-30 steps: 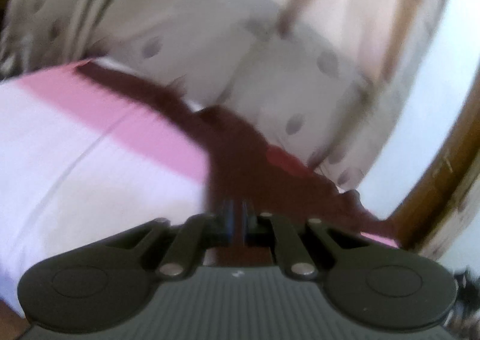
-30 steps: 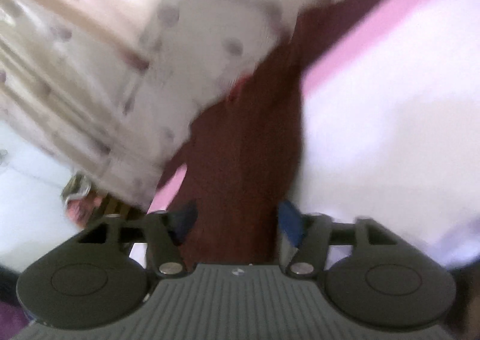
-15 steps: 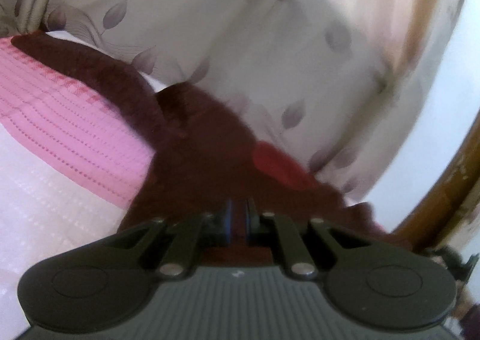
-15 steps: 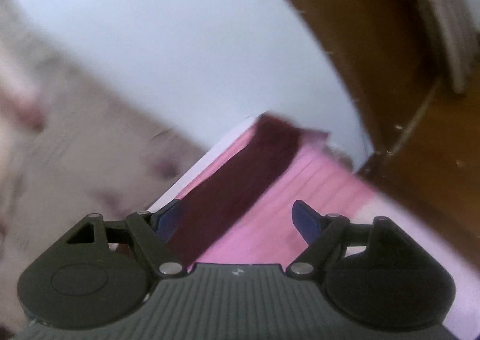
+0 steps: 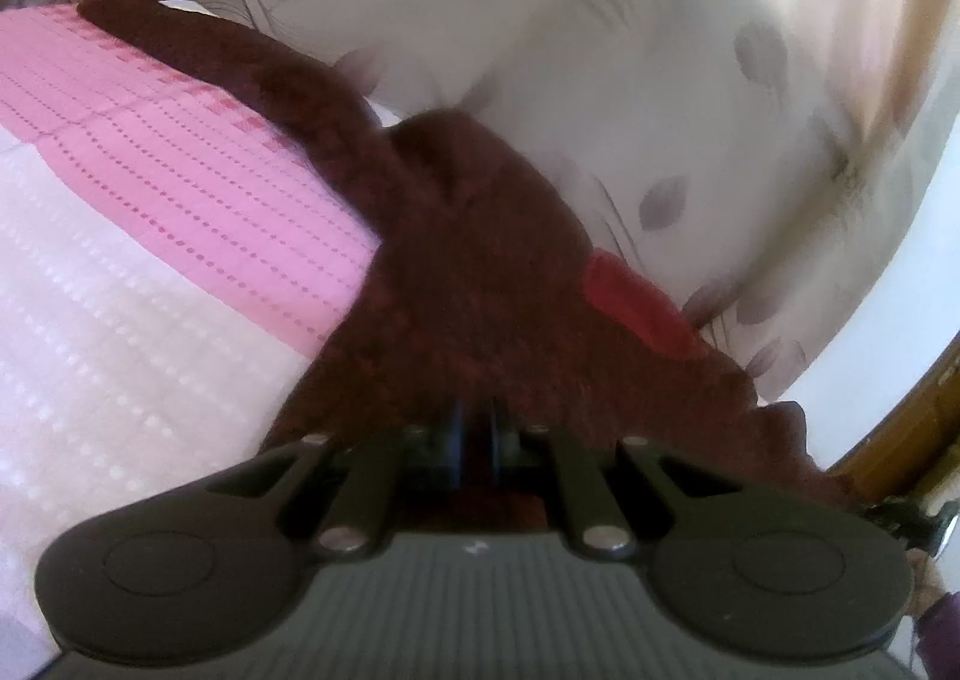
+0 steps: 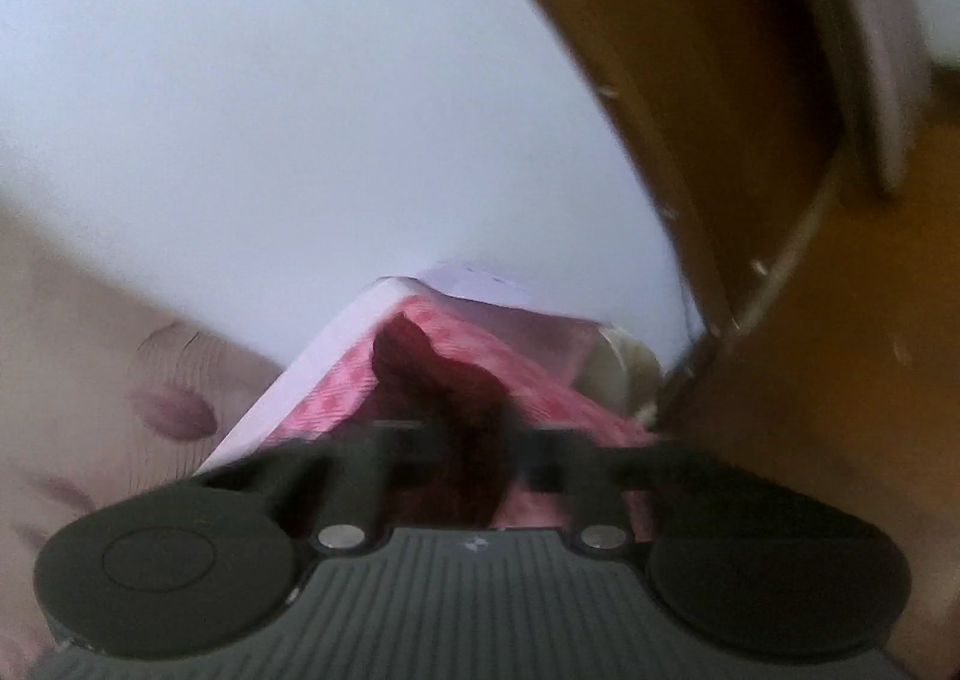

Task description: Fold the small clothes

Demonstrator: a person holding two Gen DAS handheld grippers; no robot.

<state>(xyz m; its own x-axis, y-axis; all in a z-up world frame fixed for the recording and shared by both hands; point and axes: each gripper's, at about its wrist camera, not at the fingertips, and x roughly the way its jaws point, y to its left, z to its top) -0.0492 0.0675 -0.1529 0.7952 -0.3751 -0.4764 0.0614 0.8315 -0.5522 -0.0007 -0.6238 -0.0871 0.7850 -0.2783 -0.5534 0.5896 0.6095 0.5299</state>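
garment (image 5: 480, 284): soft, limp knit, light | left gripper (image 5: 477, 428) clamped on its near edge | right gripper (image 6: 474, 464) just closing on its far strip | hold corners

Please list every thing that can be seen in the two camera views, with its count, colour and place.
Knitted garment: one, dark maroon with a red patch, on the pink cloth, stretched between both tools.
Cloth: one, pink and white, under the garment.
Curtain: one, beige with grey leaves, behind.
Wall: white, behind.
Wooden frame: brown, right side.
Left tool: black, shut on the garment.
Right tool: black, just closed on the garment's other end.
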